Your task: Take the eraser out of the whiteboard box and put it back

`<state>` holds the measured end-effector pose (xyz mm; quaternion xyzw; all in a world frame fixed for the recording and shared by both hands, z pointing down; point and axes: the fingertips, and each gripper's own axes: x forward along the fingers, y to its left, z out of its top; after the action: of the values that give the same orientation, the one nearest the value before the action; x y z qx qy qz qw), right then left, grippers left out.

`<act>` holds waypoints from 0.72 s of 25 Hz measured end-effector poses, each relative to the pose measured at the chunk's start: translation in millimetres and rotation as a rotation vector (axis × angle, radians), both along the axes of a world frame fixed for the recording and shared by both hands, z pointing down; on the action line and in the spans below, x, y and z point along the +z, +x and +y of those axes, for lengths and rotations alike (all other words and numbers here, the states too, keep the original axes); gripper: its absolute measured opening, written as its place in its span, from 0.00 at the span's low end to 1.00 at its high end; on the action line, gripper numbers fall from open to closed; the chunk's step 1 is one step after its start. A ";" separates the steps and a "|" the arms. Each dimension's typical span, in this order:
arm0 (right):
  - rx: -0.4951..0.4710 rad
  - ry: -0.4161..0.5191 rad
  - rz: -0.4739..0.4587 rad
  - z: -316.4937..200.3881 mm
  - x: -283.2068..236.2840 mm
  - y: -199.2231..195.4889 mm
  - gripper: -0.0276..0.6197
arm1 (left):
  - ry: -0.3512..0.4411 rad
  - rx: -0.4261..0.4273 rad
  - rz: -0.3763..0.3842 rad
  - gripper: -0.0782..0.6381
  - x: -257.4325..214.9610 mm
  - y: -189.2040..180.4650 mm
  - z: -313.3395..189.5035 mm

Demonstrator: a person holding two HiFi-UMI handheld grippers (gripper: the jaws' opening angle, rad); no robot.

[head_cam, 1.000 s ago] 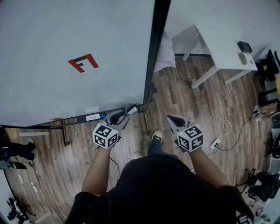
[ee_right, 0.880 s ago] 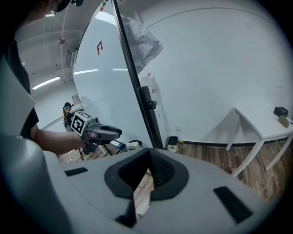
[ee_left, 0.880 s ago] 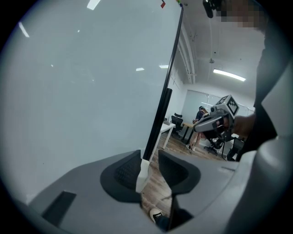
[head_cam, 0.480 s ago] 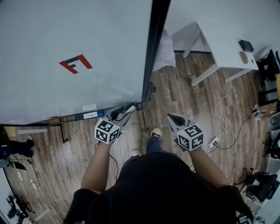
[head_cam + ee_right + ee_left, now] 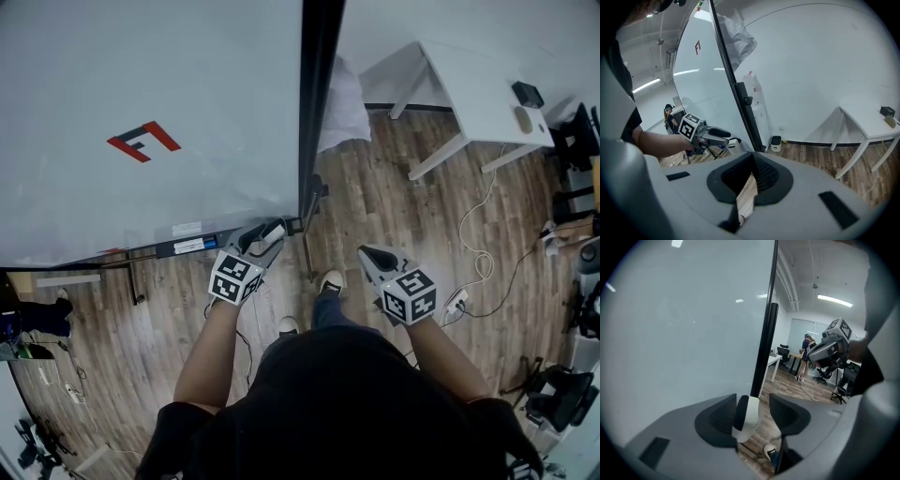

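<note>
left gripper view: left gripper [image 5: 758, 409], jaws just opening, stands released around the eraser [image 5: 750, 417], at the right end of the whiteboard box [image 5: 183, 248]; right gripper [image 5: 751, 164] clenched, empty.

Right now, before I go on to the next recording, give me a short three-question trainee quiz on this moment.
1. True or false: the right gripper holds the white eraser with black felt.
2. What stands between the jaws of the left gripper? A) the eraser B) a marker pen C) nothing
3. Fill in: the red F mark sits on the large white ____.

Key:
1. False. It is shut and empty.
2. A. Those jaws have just been opening, and a gap shows beside the eraser.
3. whiteboard
</note>
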<state>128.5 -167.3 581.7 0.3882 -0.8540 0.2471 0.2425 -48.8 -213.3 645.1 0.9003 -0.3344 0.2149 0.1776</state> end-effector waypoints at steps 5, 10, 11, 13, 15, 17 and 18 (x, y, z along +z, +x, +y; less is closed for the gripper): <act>-0.004 -0.012 0.001 1.3 4.4 5.8 0.03 | -0.006 -0.023 -0.023 0.43 6.8 1.4 -5.7; -0.015 -0.021 -0.006 -0.5 7.2 5.1 0.03 | -0.022 -0.014 -0.043 0.44 14.8 4.4 -8.2; -0.018 -0.022 -0.005 -1.1 7.8 5.2 0.03 | -0.024 -0.012 -0.050 0.43 16.5 5.0 -8.3; -0.022 -0.024 -0.002 -1.0 9.1 5.5 0.03 | -0.020 -0.006 -0.083 0.44 20.9 5.3 -8.0; -0.026 -0.026 -0.001 -0.4 10.4 5.3 0.03 | -0.012 0.000 -0.123 0.44 26.8 4.0 -7.7; -0.027 -0.029 -0.001 -0.6 12.2 5.0 0.04 | -0.007 0.002 -0.138 0.44 31.7 2.9 -8.9; -0.027 -0.031 -0.001 -0.9 13.3 5.1 0.03 | -0.007 0.003 -0.141 0.44 33.1 2.9 -9.7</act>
<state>133.7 -168.2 594.9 0.3727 -0.8554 0.2573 0.2514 -45.9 -223.0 678.2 0.8827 -0.3440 0.2794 0.1562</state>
